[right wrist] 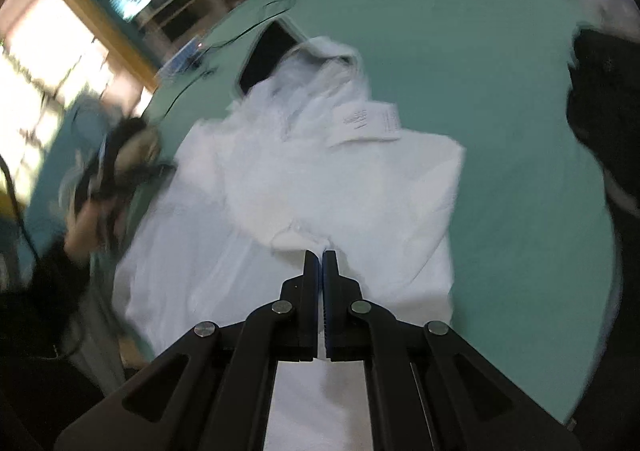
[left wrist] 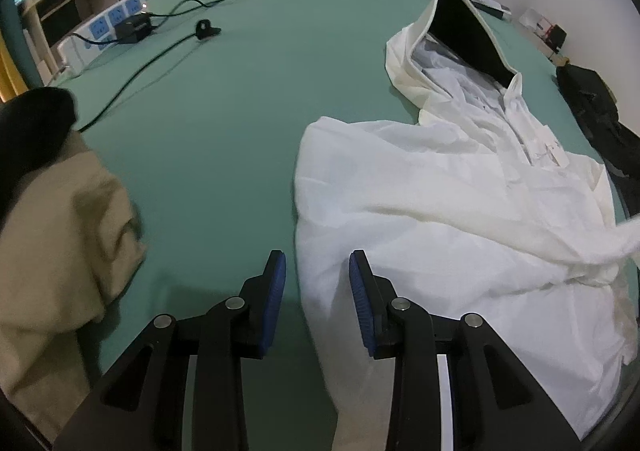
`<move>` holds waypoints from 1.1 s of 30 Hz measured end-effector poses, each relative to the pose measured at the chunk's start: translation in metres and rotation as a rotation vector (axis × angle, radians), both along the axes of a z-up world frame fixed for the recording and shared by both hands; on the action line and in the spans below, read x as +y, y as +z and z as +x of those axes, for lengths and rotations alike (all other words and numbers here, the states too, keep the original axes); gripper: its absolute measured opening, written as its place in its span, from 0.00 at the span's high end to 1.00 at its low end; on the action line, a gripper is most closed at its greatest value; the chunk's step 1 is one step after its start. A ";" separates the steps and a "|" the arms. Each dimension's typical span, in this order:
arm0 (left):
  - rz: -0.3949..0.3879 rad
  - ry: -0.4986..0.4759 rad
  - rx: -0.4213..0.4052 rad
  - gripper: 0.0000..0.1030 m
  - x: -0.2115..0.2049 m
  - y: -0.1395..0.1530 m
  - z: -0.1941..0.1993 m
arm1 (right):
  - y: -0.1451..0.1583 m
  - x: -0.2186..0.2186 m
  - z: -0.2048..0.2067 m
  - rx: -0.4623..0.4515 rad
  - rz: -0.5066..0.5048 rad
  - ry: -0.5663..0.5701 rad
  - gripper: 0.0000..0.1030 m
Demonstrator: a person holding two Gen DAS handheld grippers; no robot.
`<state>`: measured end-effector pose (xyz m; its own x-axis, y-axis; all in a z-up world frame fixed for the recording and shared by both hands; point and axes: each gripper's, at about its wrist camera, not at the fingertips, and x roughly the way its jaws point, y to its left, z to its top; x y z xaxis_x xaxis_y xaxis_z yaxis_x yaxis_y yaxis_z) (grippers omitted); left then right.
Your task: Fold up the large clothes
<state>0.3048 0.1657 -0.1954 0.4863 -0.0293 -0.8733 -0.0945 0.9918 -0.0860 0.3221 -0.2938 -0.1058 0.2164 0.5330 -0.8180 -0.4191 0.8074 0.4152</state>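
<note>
Left gripper (left wrist: 317, 263) jaws part-open and empty, white hooded jacket (left wrist: 460, 211) edge lying just ahead between them on the green bed (left wrist: 224, 131); right gripper (right wrist: 321, 259) pinched shut, apparently on a fold; risk: thin fabric slips out, fold collapses.

1. we see our left gripper (left wrist: 317, 271) with its jaws apart and nothing between the blue pads (left wrist: 276, 291).
2. a white hooded garment (left wrist: 460, 219) lies on the green bed sheet (left wrist: 240, 131).
3. a beige cloth (left wrist: 60, 231) lies at the left.
4. a black cable (left wrist: 152, 59) crosses the sheet.
</note>
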 end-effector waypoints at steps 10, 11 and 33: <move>0.119 -0.049 -0.025 0.66 -0.011 -0.005 0.037 | -0.106 -0.012 0.065 -0.018 -0.049 -0.164 0.97; 0.123 -0.051 -0.030 0.66 -0.011 -0.006 0.039 | -0.109 -0.014 0.063 -0.032 -0.034 -0.176 0.97; 0.124 0.051 -0.131 0.66 0.019 0.029 0.055 | -0.046 0.141 0.144 -0.402 -0.305 -0.063 0.50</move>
<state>0.3598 0.1846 -0.1668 0.5946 0.1020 -0.7975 -0.1406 0.9898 0.0217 0.4664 -0.1530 -0.1521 0.5703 0.2587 -0.7797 -0.4436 0.8958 -0.0272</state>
